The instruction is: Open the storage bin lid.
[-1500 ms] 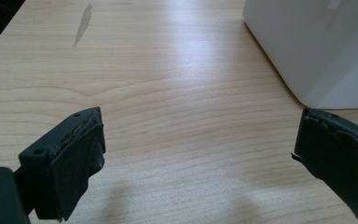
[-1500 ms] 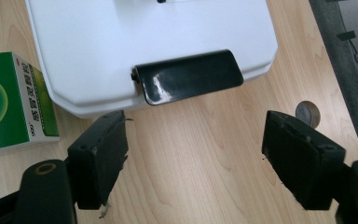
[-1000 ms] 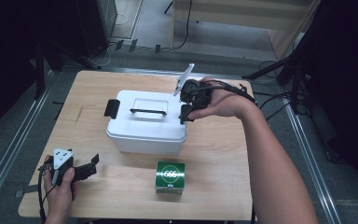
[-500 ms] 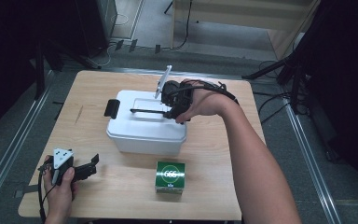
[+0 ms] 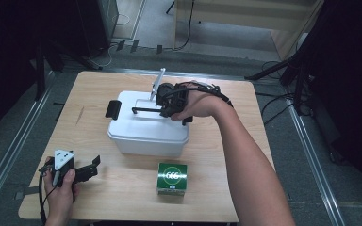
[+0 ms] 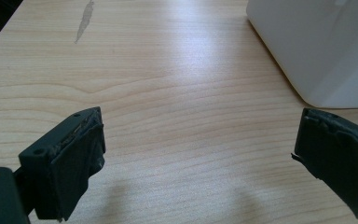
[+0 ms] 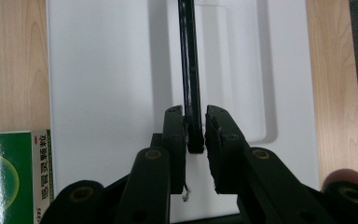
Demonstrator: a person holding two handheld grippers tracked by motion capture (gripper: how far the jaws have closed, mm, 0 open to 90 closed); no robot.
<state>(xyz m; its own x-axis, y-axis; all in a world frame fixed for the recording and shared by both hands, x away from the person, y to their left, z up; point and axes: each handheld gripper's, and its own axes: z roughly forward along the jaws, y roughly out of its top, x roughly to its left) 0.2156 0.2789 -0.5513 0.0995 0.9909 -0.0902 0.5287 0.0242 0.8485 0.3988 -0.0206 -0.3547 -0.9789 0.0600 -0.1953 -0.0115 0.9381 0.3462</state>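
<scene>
At the lower left of the high view, the left gripper (image 5: 88,170) rests on the wooden table (image 5: 94,89), held in the person's left hand (image 5: 60,195). Its jaws stand wide apart with nothing between them; the left gripper view shows bare wood in the gap and a corner of the white box (image 6: 317,46) at the upper right of that frame.

The white box (image 5: 146,132) sits at the centre of the high view, lid on, with a black latch (image 5: 111,108) on its left end. A thin black handle (image 5: 147,109) lies along the lid top.

Below the box, toward the lower centre, stands a green carton (image 5: 172,178), apart from the box.

Right of centre, the right gripper (image 5: 164,104) is over the lid. In the right gripper view its jaws are clenched on the handle (image 7: 189,84), gripping it near one end.
</scene>
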